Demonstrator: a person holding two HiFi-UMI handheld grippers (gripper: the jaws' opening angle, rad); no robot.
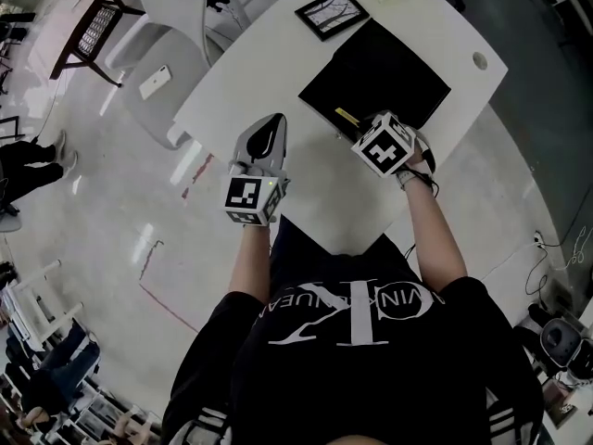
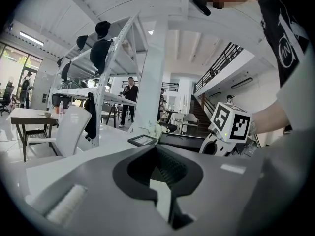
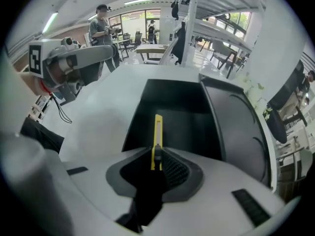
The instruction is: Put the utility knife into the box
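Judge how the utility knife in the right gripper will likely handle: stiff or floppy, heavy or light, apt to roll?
Probably stiff: the utility knife juts straight from the right gripper without sagging. Likely light, since a pinch at one end holds it. Flat and slim, it should slide, not roll.

White table (image 1: 250, 82), framed picture (image 1: 332, 13) near its far edge, white chair (image 1: 181, 63), dark wooden side table (image 1: 88, 31)

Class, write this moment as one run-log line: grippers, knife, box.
left gripper: shut, empty | right gripper: shut on utility knife | knife: over open black box, unreleased
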